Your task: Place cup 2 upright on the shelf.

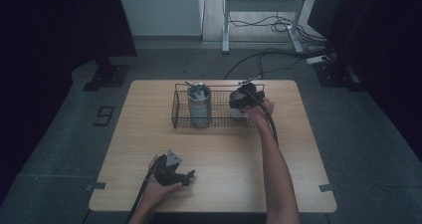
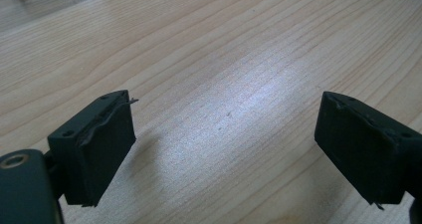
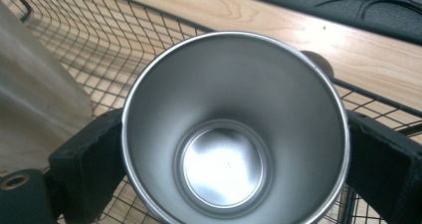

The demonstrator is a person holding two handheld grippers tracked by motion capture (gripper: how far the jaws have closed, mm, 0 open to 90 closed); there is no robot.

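Observation:
A black wire basket (image 1: 180,122) stands at the back middle of the wooden table (image 1: 224,154). A tall steel tumbler (image 1: 199,107) is upright in its left half. Over the basket's right end, my right gripper (image 1: 243,99) is shut on a second steel cup (image 1: 237,103). In the right gripper view I look straight down into this cup (image 3: 224,134); the jaws of my right gripper (image 3: 234,157) press on its two sides, with the basket mesh (image 3: 99,50) beneath. Whether the cup touches the mesh I cannot tell. My left gripper (image 1: 188,176) lies low at the front left, and the left gripper (image 2: 226,144) is open over bare wood.
The tall tumbler's wall (image 3: 35,94) is close on the left of the held cup. Beyond the basket's far rim lies a strip of table (image 3: 348,45). Cables (image 1: 278,25) and a metal stand frame (image 1: 226,20) are on the floor behind the table.

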